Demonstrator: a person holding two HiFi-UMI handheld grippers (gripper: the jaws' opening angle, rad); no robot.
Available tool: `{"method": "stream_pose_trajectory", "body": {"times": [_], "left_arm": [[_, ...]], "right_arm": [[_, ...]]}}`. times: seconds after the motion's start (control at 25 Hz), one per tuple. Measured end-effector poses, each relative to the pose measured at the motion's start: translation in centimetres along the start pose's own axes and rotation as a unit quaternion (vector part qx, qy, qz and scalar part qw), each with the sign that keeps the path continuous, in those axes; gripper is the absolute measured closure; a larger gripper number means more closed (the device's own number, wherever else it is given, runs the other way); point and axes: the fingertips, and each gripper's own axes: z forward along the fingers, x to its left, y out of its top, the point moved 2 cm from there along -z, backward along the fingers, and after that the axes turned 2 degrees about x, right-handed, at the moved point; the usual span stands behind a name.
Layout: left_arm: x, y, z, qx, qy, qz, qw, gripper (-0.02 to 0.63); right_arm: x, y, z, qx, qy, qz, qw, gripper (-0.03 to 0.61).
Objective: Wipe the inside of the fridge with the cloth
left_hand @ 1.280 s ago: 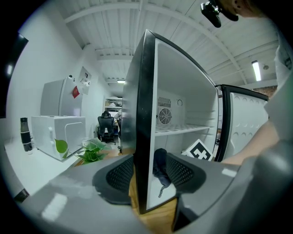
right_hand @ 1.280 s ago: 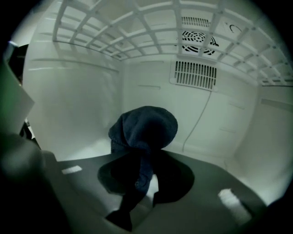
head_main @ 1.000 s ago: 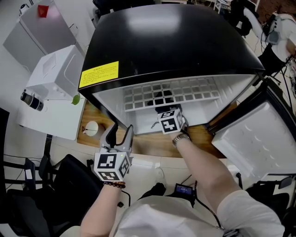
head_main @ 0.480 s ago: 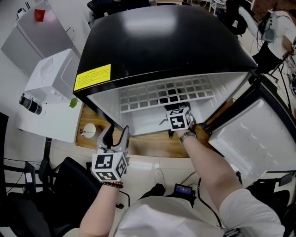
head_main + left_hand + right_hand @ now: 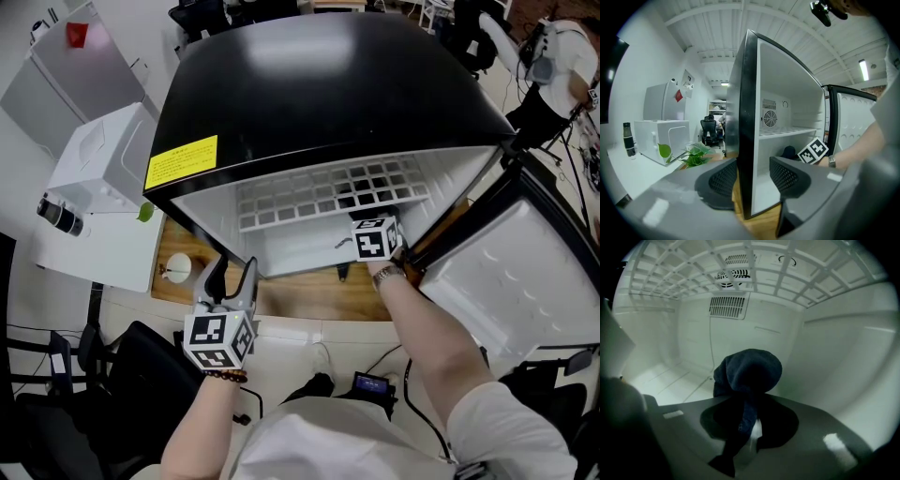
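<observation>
Dark blue terry cloth (image 5: 747, 373), bunched into a rounded wad, is clamped in the jaws of the right gripper (image 5: 750, 420). The wad sits low inside the fridge (image 5: 319, 84), under the white grid shelf (image 5: 328, 192), near the smooth right wall; contact not discernible. Fridge shell is glossy black, the liner white plastic. Left gripper (image 5: 752, 176): jaws apart, holding nothing, mesh-textured pads either side of the fridge's black front edge.

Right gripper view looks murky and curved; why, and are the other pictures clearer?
Right gripper view: wide-angle lens bows the shelf grid, light inside the fridge is dim, greenish, the cloth reads nearly black. Left gripper view: same bulge, dark corners. Head view: brighter, glare on the fridge's black top.
</observation>
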Motion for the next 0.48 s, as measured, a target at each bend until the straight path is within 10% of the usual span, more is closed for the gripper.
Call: {"method": "stream_pose_trajectory", "body": {"times": [0.48], "left_arm": [[0.0, 0.0, 0.0, -0.002, 0.002, -0.003, 1.0, 0.397]], "right_arm": [[0.2, 1.1, -2.4, -0.038, 0.011, 0.027, 0.999, 0.486]]}}
